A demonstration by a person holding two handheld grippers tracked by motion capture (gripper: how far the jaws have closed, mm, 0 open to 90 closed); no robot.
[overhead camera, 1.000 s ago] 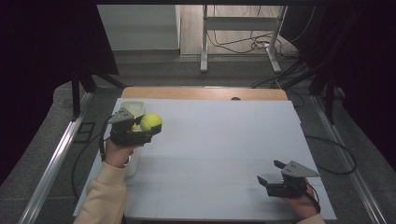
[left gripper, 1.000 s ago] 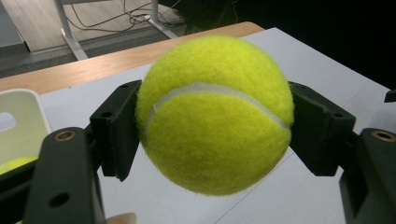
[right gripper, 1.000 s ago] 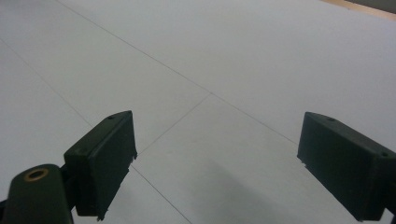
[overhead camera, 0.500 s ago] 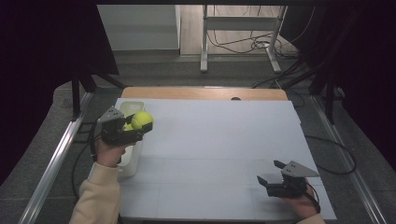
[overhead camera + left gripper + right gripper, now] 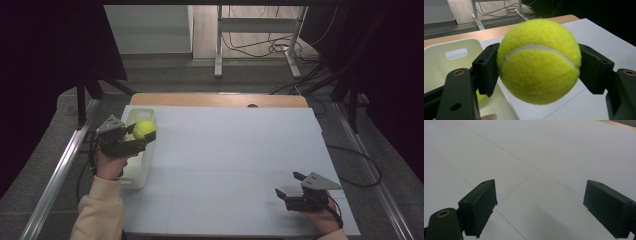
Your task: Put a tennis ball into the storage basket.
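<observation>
My left gripper [image 5: 142, 136] clamps the tennis ball [image 5: 144, 129] above the white bin [image 5: 140, 172]; right gripper [image 5: 289, 186], at four o'clock, jaws apart.

A white sheet [image 5: 240, 165] covers the wooden table [image 5: 220, 99], with cables [image 5: 260, 47] on the floor behind.

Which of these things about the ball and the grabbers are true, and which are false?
1. The left gripper is squeezing a yellow tennis ball. True.
2. The right gripper holds a ball too. False: its jaws stand apart over the white table with nothing between them.
3. The ball is lying on the floor. False: it is held up at the edge of the white bin.
4. The white bin sits at the left edge of the table. True.
</observation>
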